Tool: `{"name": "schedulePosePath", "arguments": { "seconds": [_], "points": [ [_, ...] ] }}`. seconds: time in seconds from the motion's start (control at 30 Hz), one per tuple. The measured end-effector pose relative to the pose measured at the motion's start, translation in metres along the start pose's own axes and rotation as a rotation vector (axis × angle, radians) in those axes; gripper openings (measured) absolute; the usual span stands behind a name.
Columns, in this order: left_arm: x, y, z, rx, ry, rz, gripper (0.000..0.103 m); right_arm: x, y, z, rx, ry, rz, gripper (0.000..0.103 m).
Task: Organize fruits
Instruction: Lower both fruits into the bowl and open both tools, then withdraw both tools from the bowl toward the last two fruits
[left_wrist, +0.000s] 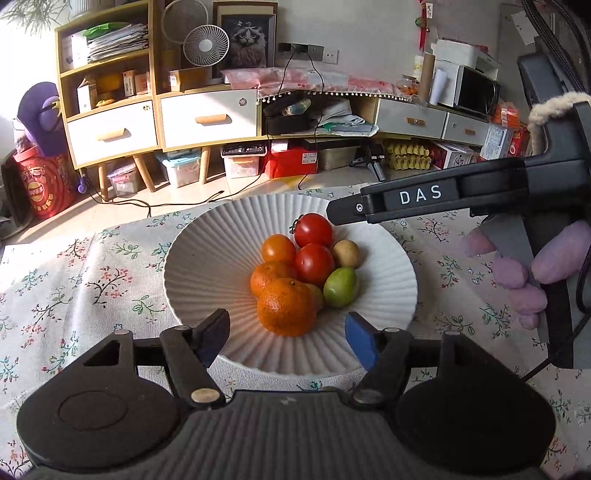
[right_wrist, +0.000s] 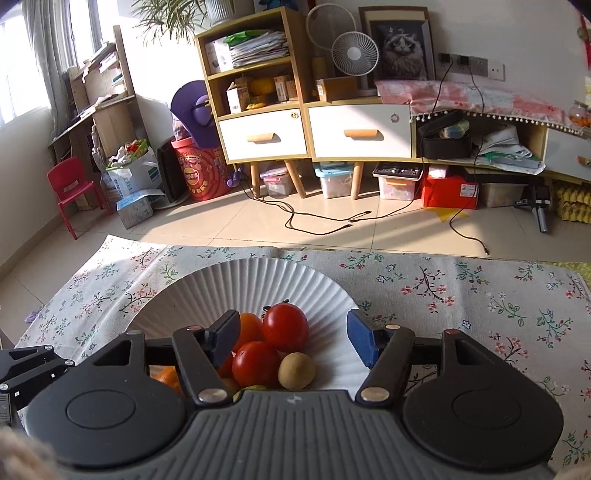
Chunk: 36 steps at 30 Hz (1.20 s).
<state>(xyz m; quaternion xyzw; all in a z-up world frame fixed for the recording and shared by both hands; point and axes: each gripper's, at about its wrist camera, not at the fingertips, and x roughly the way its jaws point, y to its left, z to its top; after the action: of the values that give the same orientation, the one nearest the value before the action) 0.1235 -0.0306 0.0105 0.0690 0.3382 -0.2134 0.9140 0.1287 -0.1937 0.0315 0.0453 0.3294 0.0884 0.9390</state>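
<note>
We judge the task nearly done: all the fruit (left_wrist: 295, 271) we see sits in the plate (left_wrist: 192, 266), and both our left gripper (left_wrist: 286, 341) and right gripper (right_wrist: 293, 341) hover with fingers open and empty.

Piled touching at the centre of a white ribbed plate (left_wrist: 199, 266): two red tomatoes (left_wrist: 314, 229), an orange tomato (left_wrist: 278, 249), two mandarins (left_wrist: 286, 306), a green tomato (left_wrist: 340, 282), a brownish kiwi (left_wrist: 346, 253).

Desk (left_wrist: 48, 280) covered with floral tablecloth (right_wrist: 480, 295); white ribbed plate (left_wrist: 207, 258) sits straight on cloth, fruit piled in its middle.
</note>
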Motion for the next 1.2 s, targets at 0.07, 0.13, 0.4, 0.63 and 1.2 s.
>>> {"name": "schedulePosePath", "arguments": {
  "seconds": [0.07,0.13,0.4,0.63,1.2],
  "points": [
    [-0.006,0.0,-0.003,0.001,0.001,0.007,0.07,-0.006,0.0,-0.002,0.004,-0.004,0.001,0.067],
    [-0.012,0.0,-0.006,0.002,0.005,0.013,0.071,-0.013,0.0,-0.004,0.007,-0.005,0.003,0.07],
    [-0.034,0.001,-0.02,-0.014,0.031,0.033,0.084,-0.037,0.004,-0.018,-0.002,0.001,0.015,0.081],
    [-0.046,0.002,-0.032,-0.022,0.054,0.055,0.091,-0.052,0.007,-0.03,0.01,0.001,0.019,0.093],
    [-0.054,0.001,-0.069,-0.094,0.101,0.07,0.093,-0.06,0.012,-0.07,0.023,0.036,0.021,0.102]
  ]
}}
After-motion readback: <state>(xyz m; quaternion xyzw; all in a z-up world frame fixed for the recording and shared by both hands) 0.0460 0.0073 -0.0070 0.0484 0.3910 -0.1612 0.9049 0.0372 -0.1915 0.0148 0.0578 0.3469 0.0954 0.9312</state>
